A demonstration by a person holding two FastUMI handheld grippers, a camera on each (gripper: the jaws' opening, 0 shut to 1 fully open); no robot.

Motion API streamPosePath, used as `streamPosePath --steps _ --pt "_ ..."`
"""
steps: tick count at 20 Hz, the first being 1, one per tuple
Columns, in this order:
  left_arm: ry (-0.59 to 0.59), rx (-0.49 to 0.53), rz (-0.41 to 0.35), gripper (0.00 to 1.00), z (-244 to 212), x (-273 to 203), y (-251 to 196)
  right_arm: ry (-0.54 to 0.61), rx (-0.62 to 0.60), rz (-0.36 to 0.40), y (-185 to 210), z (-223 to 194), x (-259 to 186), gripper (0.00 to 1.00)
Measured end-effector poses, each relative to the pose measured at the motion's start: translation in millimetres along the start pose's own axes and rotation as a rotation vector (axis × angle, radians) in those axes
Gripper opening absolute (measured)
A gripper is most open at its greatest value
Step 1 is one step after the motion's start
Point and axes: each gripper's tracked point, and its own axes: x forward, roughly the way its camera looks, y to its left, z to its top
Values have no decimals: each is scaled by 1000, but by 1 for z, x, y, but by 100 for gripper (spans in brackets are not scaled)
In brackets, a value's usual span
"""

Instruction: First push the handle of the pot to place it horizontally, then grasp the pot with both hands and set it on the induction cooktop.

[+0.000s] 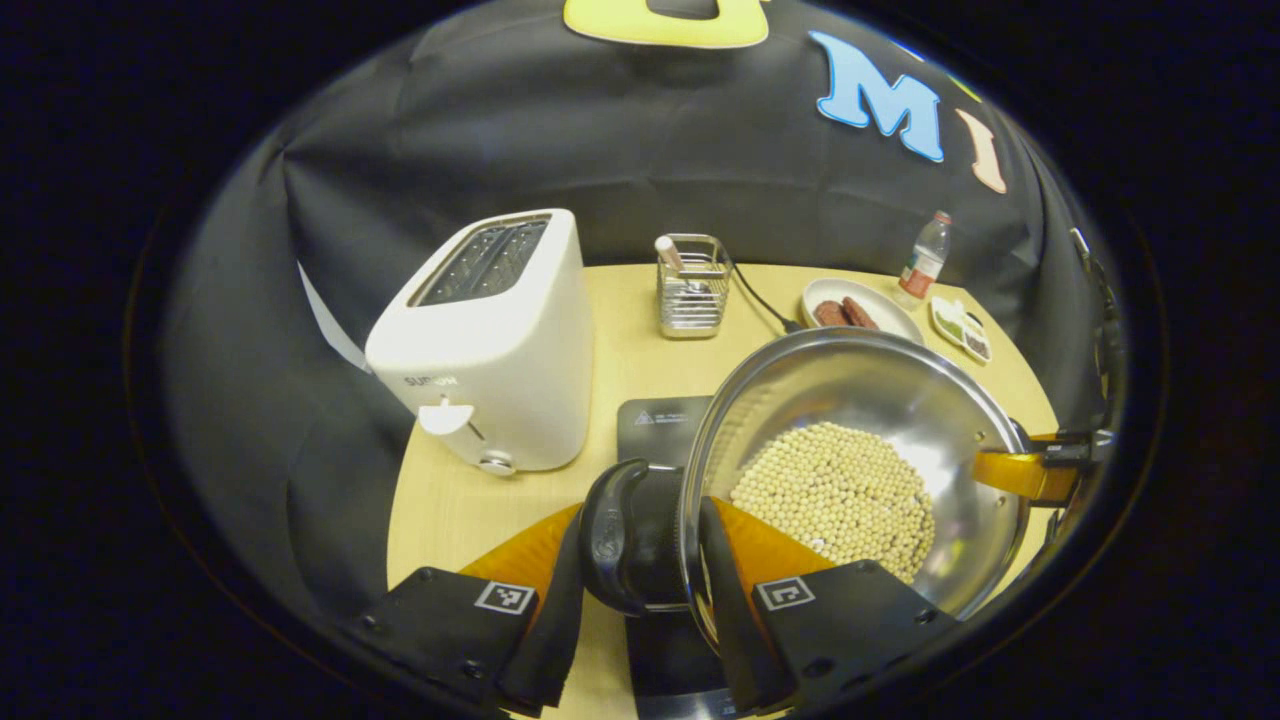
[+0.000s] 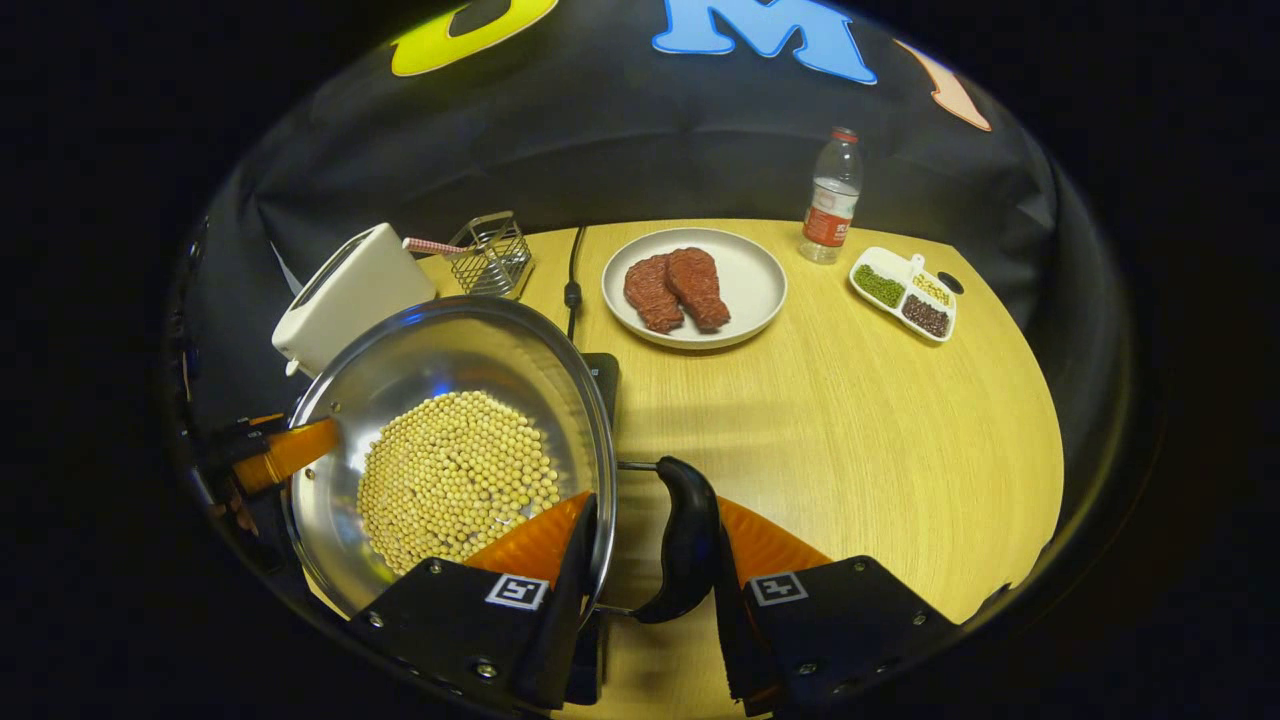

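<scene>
A steel pot (image 1: 850, 390) with several soybeans (image 1: 835, 500) in it is over the black induction cooktop (image 1: 662, 422); its base is hidden, so contact cannot be told. My left gripper (image 1: 640, 535) is shut on the pot's black side handle (image 1: 612, 535), one finger outside it and the other inside the rim. In the right gripper view the pot (image 2: 440, 345) is at the left, and my right gripper (image 2: 652, 535) is shut on the opposite black handle (image 2: 688, 540) and rim. Each view also has the other gripper at the pot's far side.
A white toaster (image 1: 490, 340) stands left of the cooktop, with a wire basket (image 1: 692, 285) behind. A plate with two pieces of meat (image 2: 695, 285), a bottle (image 2: 832, 195) and a divided dish (image 2: 905, 292) are at the back right. A cable (image 2: 573, 270) runs back.
</scene>
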Motion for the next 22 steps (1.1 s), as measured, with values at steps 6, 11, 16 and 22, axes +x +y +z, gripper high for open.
streamPosePath --steps 6,11,16,22 --pt "-6 0 -6 66 8 -6 6 3 9 -14 11 -1 5 59" --pt "-48 0 -24 63 3 -1 4 -27 33 -6 13 2 6 59" --pt "-129 -42 2 79 17 -13 14 -74 24 17 12 9 7 59" --pt "-278 -99 59 87 51 -63 11 -215 31 67 -2 35 -29 92"
